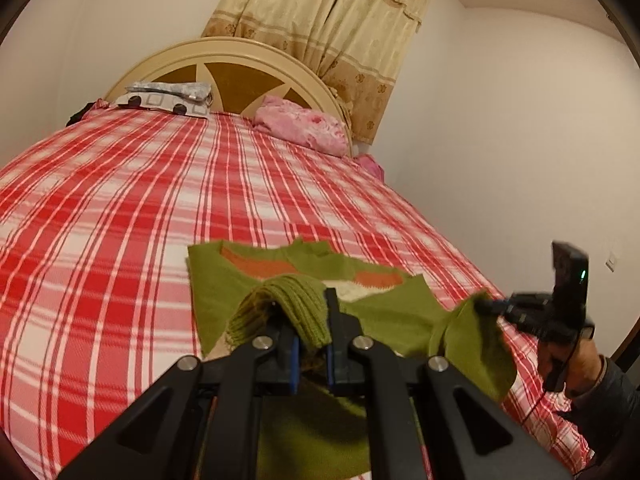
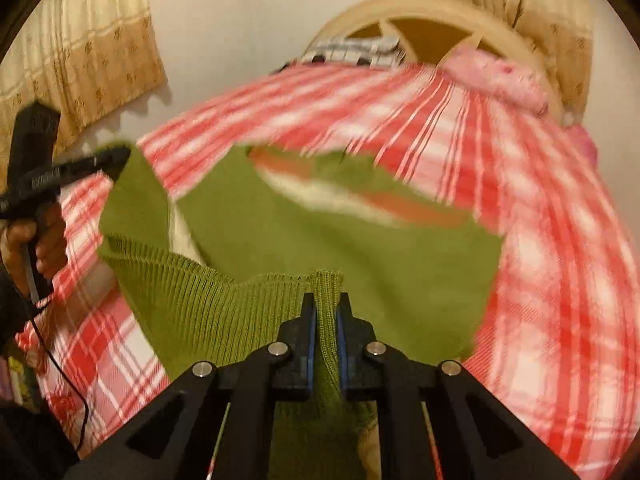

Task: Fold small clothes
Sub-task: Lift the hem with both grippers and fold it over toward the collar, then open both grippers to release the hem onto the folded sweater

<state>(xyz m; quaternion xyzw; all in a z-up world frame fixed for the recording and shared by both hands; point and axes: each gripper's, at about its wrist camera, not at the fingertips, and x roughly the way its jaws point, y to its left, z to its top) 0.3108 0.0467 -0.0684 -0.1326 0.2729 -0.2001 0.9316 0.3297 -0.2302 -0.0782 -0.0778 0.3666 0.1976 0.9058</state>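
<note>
Hand-held grippers, left hand-held gripper and right hand-held gripper, are each pinching the ribbed hem of the green sweater, lifting that edge off the checked bed, likely for folding.

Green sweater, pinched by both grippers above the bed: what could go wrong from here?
1. The right gripper pinches only a thin ribbed edge of the sweater; it may slip out.
2. The left gripper holds bunched ribbing, so the fold could come out uneven.
3. The far end still lies on the bed and may drag.
</note>
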